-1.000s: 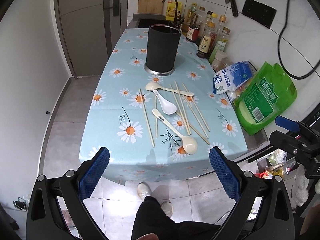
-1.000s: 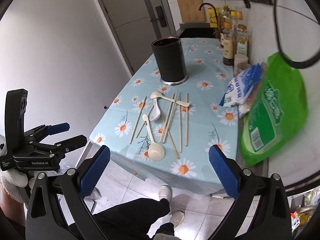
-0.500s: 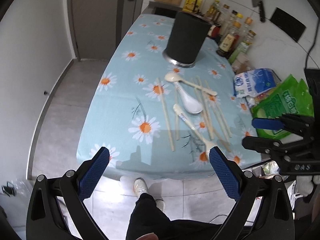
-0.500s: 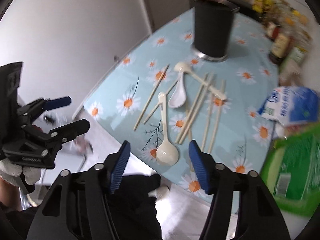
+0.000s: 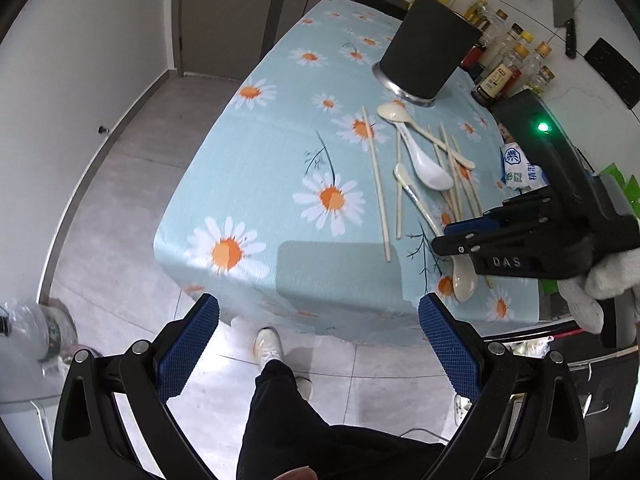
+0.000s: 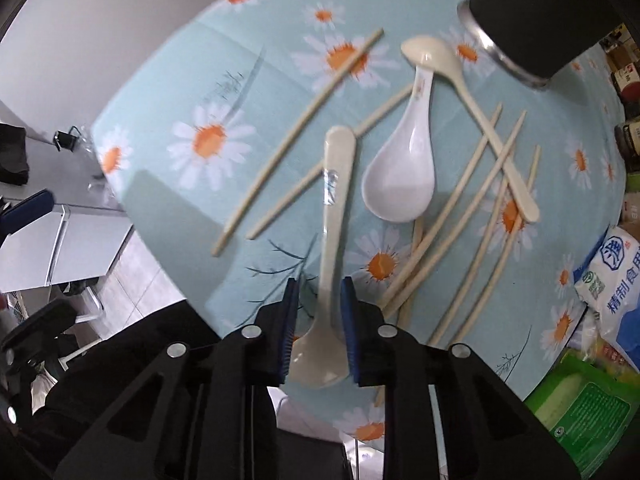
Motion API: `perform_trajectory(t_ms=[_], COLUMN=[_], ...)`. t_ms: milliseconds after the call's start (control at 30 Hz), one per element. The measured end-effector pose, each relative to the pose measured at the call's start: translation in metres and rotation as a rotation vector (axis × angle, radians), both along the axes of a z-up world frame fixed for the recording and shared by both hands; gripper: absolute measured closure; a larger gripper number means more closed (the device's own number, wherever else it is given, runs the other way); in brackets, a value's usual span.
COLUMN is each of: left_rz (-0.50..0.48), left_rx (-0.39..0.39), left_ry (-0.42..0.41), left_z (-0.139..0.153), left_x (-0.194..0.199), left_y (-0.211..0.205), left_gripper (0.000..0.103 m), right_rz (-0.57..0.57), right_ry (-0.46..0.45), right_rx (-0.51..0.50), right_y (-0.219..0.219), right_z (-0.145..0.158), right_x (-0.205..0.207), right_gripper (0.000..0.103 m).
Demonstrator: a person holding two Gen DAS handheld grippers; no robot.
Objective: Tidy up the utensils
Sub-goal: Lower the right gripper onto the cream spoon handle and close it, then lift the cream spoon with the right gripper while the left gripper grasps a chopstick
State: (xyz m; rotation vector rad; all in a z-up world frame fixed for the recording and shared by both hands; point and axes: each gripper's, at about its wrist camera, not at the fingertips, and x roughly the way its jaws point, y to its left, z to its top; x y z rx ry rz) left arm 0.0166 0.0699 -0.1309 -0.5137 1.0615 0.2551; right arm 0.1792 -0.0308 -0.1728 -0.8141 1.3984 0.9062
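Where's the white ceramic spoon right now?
In the right wrist view the white ceramic spoon lies mid-table among the chopsticks, between two cream spoons, bowl toward the near edge.

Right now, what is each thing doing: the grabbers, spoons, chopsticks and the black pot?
Right gripper: jaws just closing around the beige spoon's handle, small gaps left.
Left gripper: wide open, empty.
Beige spoon: flat on the tablecloth.
White spoon: lying bowl-up.
Chopsticks: scattered flat.
Black holder: upright.
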Motion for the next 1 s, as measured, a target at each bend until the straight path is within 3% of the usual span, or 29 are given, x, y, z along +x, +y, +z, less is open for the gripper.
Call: perform_trajectory(t_ms=[200,367,467,633,1000], left_rz=[0.001,-0.018,-0.035,-0.053,-0.091], left_rx=[-0.009,0.003,0.022,0.045,0.096], left_ry=[0.009,0.002,0.004,0.004,0.022], left_z=[-0.005,0.001,0.004,0.011,0.019], left_x=[0.001,0.006,0.012,0.018,0.037], left_y=[-0.001,-0.005,-0.008,-0.011,-0.017], left_gripper=[0.007,0.007,0.007,0.007,0.007], right_rz=[-0.004,-0.001,-0.023,-0.057,-0.143], right_ry=[-0.012,-0.031,0.001,0.066,0.116], right_rx=[-0.044,-0.077,-0.067,0.002,0.221], right_y=[0.008,0.018,0.019,0.011,-0.029], right_z=[-0.002,-0.001,-0.001,0.006,0.046], right_x=[-0.002,-0.001,0.003,0.01,0.017], right_gripper=[0.084,0.095,0.095,0.095,0.095])
